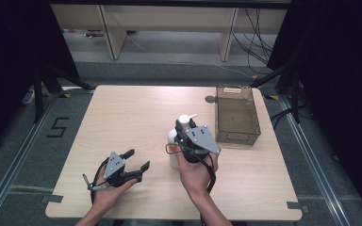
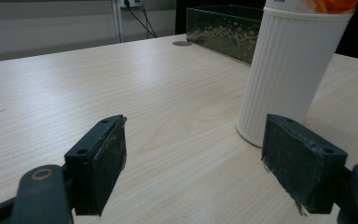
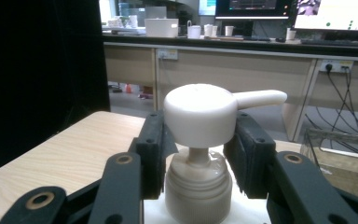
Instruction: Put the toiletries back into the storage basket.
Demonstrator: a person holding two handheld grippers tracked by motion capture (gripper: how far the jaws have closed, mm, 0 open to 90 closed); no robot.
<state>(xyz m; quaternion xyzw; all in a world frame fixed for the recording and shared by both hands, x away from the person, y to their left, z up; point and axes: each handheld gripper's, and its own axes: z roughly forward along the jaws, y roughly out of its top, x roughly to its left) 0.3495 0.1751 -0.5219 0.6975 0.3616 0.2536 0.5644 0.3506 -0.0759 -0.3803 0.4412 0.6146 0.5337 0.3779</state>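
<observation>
Item: white pump bottle (image 1: pixel 175 141), ribbed body, standing upright on the light wooden table (image 1: pixel 122 117) a little right of centre, near the person's edge; pump head (image 3: pixel 199 119) cream-coloured, its spout pointing right in the right gripper view. Right gripper (image 1: pixel 187 129): held over the bottle from the person's side, grey three-cornered plate on top, jaws set either side of the pump head and collar, close against them (whether the pads truly press the plastic cannot be told). Left gripper (image 1: pixel 138 160): resting low at the table's near left in the person's left hand (image 1: pixel 111 188), jaws spread wide with nothing between them; in the left gripper view the bottle's base (image 2: pixel 279 74) stands just beyond the right-hand jaw, apart from it. Also present: a clear brownish rectangular bin (image 1: pixel 237 117), at the table's far right, well apart from the bottle
</observation>
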